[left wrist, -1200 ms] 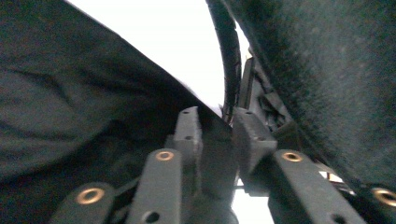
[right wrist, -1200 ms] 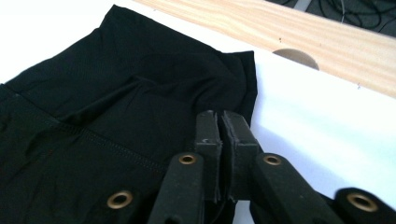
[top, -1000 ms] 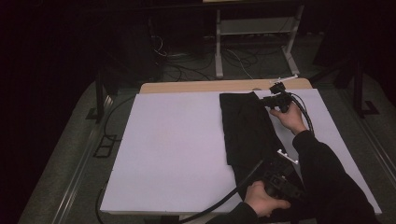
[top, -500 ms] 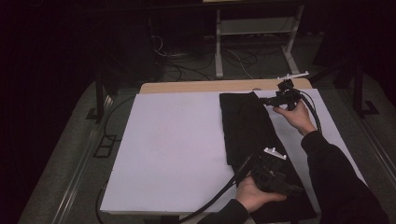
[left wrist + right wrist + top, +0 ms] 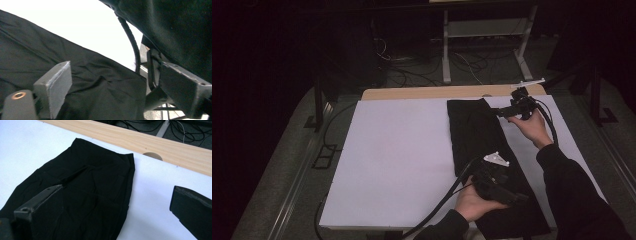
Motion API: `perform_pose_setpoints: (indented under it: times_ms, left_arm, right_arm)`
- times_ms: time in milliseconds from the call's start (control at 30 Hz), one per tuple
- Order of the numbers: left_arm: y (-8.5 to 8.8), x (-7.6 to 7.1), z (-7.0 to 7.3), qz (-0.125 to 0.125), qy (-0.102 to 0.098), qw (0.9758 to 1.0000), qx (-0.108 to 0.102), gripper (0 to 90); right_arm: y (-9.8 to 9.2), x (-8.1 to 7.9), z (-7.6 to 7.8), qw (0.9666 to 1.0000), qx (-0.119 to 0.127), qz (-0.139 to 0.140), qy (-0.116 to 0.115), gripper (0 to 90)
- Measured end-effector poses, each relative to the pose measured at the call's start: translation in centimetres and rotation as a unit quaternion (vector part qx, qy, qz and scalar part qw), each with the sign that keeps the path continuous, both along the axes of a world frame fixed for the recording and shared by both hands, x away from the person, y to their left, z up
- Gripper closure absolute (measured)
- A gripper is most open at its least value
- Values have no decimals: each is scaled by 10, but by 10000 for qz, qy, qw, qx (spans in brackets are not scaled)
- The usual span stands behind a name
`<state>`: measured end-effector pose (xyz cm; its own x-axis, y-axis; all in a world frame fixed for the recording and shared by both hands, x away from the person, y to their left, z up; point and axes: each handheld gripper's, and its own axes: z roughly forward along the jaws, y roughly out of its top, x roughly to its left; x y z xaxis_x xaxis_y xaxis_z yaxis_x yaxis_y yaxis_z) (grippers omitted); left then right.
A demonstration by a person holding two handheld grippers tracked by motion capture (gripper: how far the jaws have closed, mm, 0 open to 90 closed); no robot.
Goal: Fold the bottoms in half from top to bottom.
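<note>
Our left gripper (image 5: 504,192) sits over the near end of the black cloth (image 5: 484,145). Its jaws have just been opening and now stand wide with nothing pinched, the fabric lying slack below them. The cloth lies folded on the white sheet (image 5: 402,160) as a long strip running away from us, right of centre. Our right gripper (image 5: 504,112) hangs at the strip's far right edge; its jaws have likewise just spread fully and stand empty. Each gripper is nearest its own end, so either can regrip there.

A folded garment (image 5: 482,150) lies lengthwise on the right half of the table (image 5: 397,150), reaching its near edge.
</note>
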<state>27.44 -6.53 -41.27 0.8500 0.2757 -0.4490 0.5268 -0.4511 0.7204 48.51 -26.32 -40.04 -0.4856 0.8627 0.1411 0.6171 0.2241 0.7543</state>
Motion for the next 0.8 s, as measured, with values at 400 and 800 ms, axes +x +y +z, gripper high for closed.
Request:
perform_pose_setpoints:
  times_ms: [400, 800]
  left_arm:
    - [17, 15, 10, -4, -345, 9994, 66, 0]
    - [38, 34, 21, 215, -688, 9973, 103, 0]
  right_arm:
    - [-9, -6, -8, 9999, 88, -24, 93, 0]
    - [-13, -14, -11, 9995, 222, -7, 214, 0]
